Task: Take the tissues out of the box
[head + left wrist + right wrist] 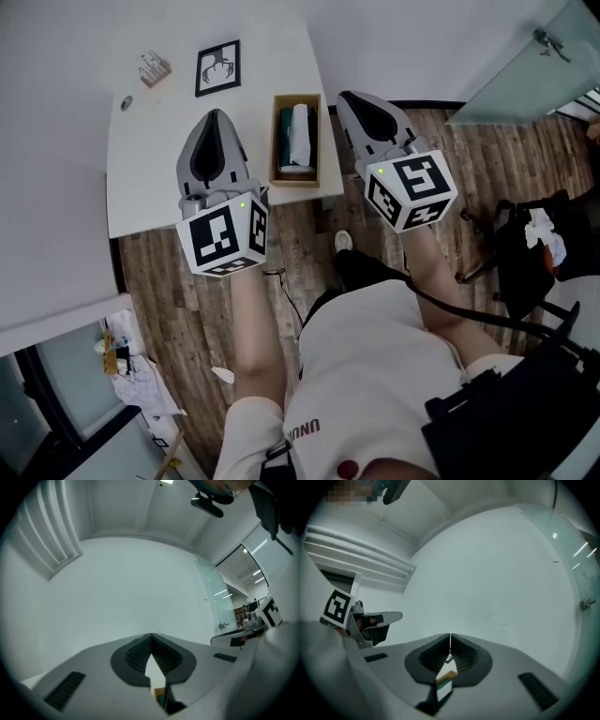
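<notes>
Head view: the white table (150, 178) carries the tissue box (295, 141), an open-topped wooden box that lies lengthwise near the table's right edge. A white tissue (299, 131) shows in its dark green interior.

You hold the left gripper (216, 117) over the table just left of the box. The right gripper (352, 98) is just right of the box, at the table's edge. Neither touches the box.

Left gripper view: the jaws of the left gripper (151, 637) meet at their tips, with nothing between them.

Right gripper view: the jaws of the right gripper (450, 637) are likewise closed and empty.

A framed picture (217, 67) lies on the table beyond the box.
</notes>
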A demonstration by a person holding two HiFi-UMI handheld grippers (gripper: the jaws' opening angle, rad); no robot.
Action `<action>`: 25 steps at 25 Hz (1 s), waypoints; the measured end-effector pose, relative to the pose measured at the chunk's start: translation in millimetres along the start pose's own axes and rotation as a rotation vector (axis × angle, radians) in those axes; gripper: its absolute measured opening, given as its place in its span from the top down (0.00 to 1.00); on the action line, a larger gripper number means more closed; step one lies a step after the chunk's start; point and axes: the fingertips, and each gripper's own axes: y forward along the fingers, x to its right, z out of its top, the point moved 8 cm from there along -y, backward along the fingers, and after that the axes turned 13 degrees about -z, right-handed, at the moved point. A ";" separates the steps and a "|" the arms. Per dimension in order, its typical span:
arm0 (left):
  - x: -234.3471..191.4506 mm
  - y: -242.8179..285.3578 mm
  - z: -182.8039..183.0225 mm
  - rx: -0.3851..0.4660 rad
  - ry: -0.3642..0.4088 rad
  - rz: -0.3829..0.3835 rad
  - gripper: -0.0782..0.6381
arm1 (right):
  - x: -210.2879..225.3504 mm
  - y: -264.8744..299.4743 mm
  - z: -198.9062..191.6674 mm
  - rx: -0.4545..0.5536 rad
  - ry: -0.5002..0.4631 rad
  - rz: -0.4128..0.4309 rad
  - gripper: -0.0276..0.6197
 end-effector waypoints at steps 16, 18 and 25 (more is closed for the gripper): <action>-23.5 47.0 -6.0 -0.002 0.016 0.039 0.87 | 16.8 66.5 -15.3 -0.073 -0.019 0.065 0.92; -27.0 50.1 -9.0 -0.010 0.011 0.037 0.87 | 16.0 71.6 -20.5 -0.092 -0.022 0.068 0.92; -43.1 69.2 -15.5 -0.017 -0.001 -0.007 0.87 | 13.0 90.7 -31.7 -0.141 -0.020 0.046 0.92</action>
